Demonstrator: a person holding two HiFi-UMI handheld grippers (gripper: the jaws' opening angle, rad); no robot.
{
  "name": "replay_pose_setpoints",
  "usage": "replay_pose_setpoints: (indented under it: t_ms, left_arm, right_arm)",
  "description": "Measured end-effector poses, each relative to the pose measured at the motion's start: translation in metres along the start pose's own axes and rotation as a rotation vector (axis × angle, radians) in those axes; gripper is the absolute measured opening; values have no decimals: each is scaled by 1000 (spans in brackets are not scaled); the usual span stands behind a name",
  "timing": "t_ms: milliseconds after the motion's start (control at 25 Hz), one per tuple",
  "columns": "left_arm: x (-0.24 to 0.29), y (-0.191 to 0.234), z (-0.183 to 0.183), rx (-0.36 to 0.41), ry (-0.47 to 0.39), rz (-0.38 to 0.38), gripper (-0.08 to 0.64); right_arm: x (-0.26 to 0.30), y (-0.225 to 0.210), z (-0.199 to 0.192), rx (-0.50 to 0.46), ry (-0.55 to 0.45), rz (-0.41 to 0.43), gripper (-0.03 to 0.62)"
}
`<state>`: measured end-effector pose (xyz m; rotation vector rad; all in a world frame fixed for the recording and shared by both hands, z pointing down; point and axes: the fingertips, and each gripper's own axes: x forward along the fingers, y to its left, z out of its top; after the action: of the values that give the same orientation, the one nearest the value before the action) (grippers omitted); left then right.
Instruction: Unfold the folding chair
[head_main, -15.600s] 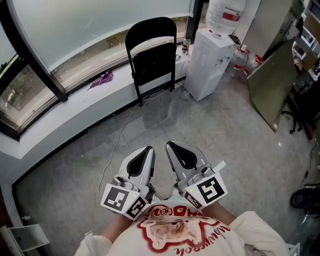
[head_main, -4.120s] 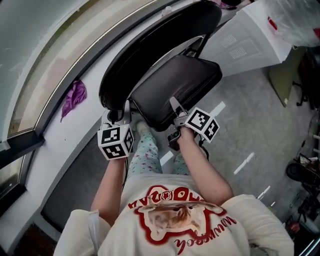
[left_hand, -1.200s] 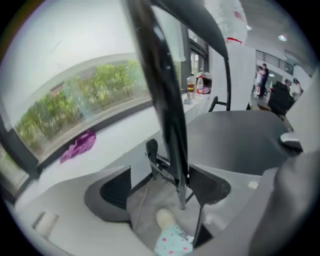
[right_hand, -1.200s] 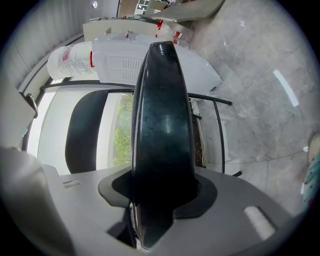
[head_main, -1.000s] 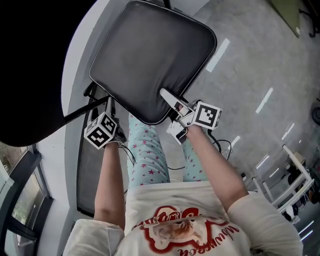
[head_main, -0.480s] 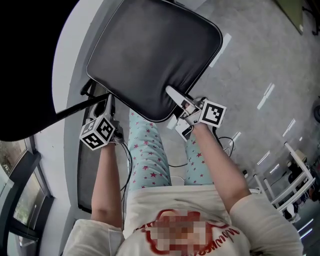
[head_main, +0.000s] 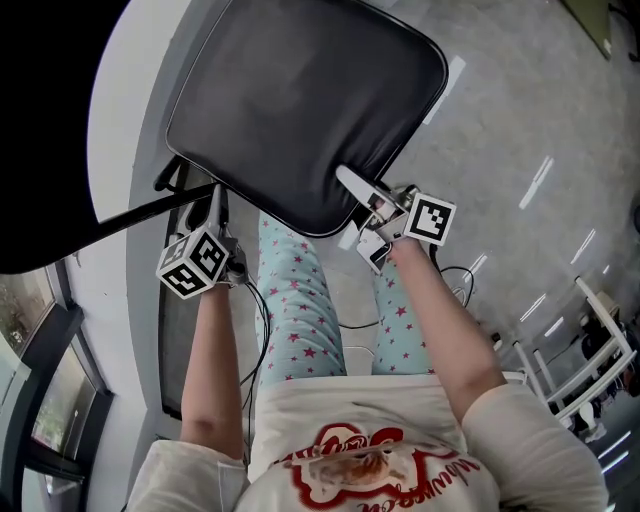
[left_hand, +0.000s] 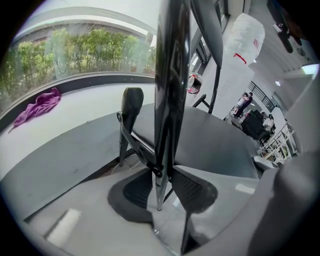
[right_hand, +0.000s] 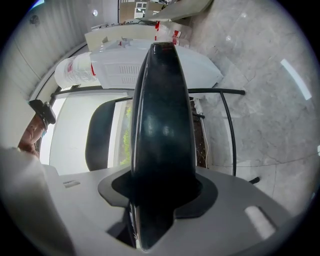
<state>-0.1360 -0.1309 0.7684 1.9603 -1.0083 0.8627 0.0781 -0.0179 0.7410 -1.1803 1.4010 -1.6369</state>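
Note:
The black folding chair stands partly opened, its padded seat (head_main: 300, 100) nearly flat below me and the backrest (head_main: 50, 140) dark at the left. My left gripper (head_main: 214, 218) is shut on a thin metal frame tube (left_hand: 167, 100) at the chair's left side. In the left gripper view that tube runs between the pads (left_hand: 192, 190) of the left gripper (left_hand: 162, 186). My right gripper (head_main: 360, 192) is shut on the seat's front edge. In the right gripper view the seat edge (right_hand: 162, 120) fills the gap of the right gripper (right_hand: 160, 197).
A white water dispenser (right_hand: 150, 65) stands beyond the chair. A purple cloth (left_hand: 37, 102) lies on the window ledge. The person's legs in star-patterned trousers (head_main: 300, 300) are right under the seat. A cable (head_main: 455, 280) and a white rack (head_main: 590, 350) are on the grey floor at the right.
The seat has swung a little further down and flatter, with the right gripper following its front edge. The left gripper has tilted slightly while staying on the frame tube.

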Motion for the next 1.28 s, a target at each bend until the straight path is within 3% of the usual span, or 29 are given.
replay_pose_setpoints:
  t_ms: [360,1280]
  left_arm:
    - [5,0,-3,-30,-17,17,124]
    - [16,4,-21,-97,-1,31,124]
  right_arm:
    - [-4,-15,2,-1,-1,47,216]
    - [-8,-61,1,6,-30,50,252]
